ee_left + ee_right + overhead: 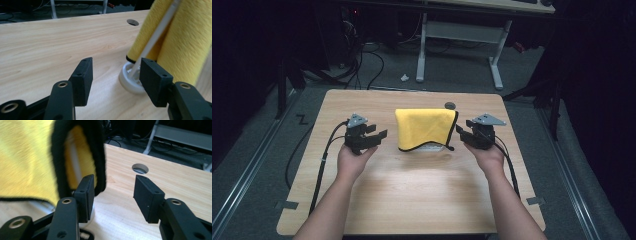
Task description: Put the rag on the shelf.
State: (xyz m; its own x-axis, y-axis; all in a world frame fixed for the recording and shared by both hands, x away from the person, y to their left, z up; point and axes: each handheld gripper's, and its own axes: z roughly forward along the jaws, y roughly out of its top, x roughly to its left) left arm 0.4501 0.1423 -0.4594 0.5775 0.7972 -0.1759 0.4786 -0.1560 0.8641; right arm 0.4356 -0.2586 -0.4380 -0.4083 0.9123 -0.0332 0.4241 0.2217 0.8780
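We judge the hanging step basically done: yellow cloth (426,127) is draped over a white rack (131,79) mid-bench (412,190), both halves hanging down, black hem at the bottom and right edge; what looks left is pulling the hands clear, maybe a tidy-up; left gripper (381,133) fingers (82,80) spread wide, nothing between them, sitting just left of the cloth and apart from it; in the left gripper view the rack foot is just beside the right-hand finger; right gripper (460,131) fingers (86,197) also wide, holding nothing; the cloth's black-edged corner hangs just beside its left-hand finger, touching or not we cannot tell.
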